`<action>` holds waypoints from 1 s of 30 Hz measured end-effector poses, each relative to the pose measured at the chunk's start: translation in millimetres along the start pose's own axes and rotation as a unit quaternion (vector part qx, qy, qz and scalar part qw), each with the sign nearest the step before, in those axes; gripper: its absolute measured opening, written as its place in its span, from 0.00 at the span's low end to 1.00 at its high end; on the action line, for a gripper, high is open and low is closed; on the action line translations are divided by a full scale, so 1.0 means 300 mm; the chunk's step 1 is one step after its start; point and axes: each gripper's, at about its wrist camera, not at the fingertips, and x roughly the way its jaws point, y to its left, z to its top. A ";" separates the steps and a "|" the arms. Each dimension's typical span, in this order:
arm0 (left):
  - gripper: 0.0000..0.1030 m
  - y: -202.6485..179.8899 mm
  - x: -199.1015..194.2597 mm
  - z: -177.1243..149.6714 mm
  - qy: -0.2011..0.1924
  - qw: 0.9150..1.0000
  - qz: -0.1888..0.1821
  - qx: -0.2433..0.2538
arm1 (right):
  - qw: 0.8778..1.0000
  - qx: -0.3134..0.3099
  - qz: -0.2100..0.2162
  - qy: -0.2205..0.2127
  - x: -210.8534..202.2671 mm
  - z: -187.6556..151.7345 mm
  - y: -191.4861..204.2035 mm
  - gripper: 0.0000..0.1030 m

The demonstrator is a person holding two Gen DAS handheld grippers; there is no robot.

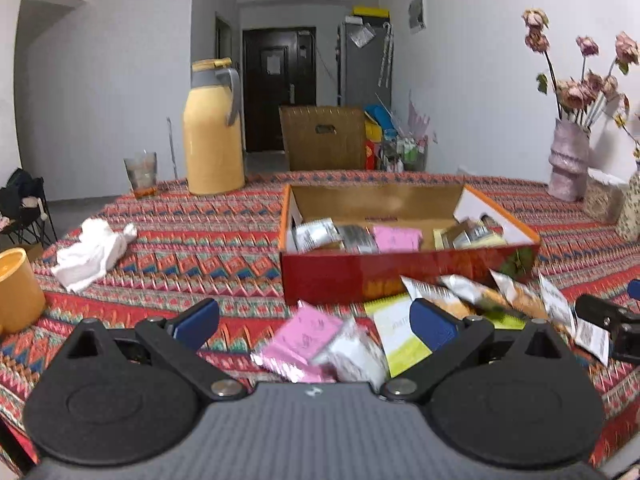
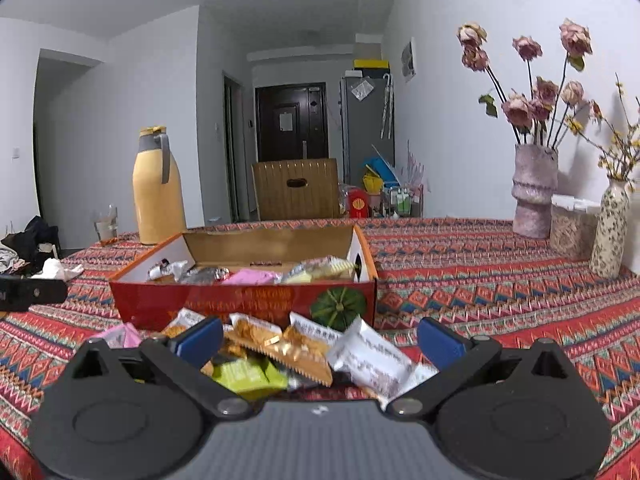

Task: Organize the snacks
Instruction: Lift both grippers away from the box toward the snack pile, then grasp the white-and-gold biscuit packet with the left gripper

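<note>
A red cardboard box (image 1: pixel 400 274) (image 2: pixel 224 300) with an orange rim stands open on the patterned tablecloth and holds several wrapped snacks, one of them pink (image 1: pixel 397 238). In front of it lies a loose pile of snack packets. My left gripper (image 1: pixel 314 322) is open above a pink packet (image 1: pixel 306 334) and a white one (image 1: pixel 356 354). A green-and-white packet (image 1: pixel 396 330) lies beside its right finger. My right gripper (image 2: pixel 320 338) is open over orange cracker packets (image 2: pixel 276 346), a green packet (image 2: pixel 246 374) and a white packet (image 2: pixel 370 356). Neither gripper holds anything.
A yellow thermos jug (image 1: pixel 212 132) and a glass (image 1: pixel 141 174) stand behind the box on the left. A crumpled white cloth (image 1: pixel 90 254) and an orange cup (image 1: pixel 18 290) lie at the left. Vases of dried flowers (image 2: pixel 534 190) stand at the far right.
</note>
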 end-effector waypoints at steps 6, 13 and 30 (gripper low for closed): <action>1.00 -0.017 0.007 -0.067 0.037 0.999 -0.019 0.002 | 1.000 0.008 -0.017 0.021 -0.005 -0.050 -0.034 1.00; 1.00 -0.077 0.027 -0.148 0.086 0.995 -0.040 0.021 | 0.999 0.020 -0.026 0.025 -0.013 -0.068 -0.068 1.00; 0.40 -0.162 0.050 -0.217 0.128 0.989 -0.056 0.042 | 0.999 0.025 -0.013 0.043 -0.028 -0.128 -0.091 1.00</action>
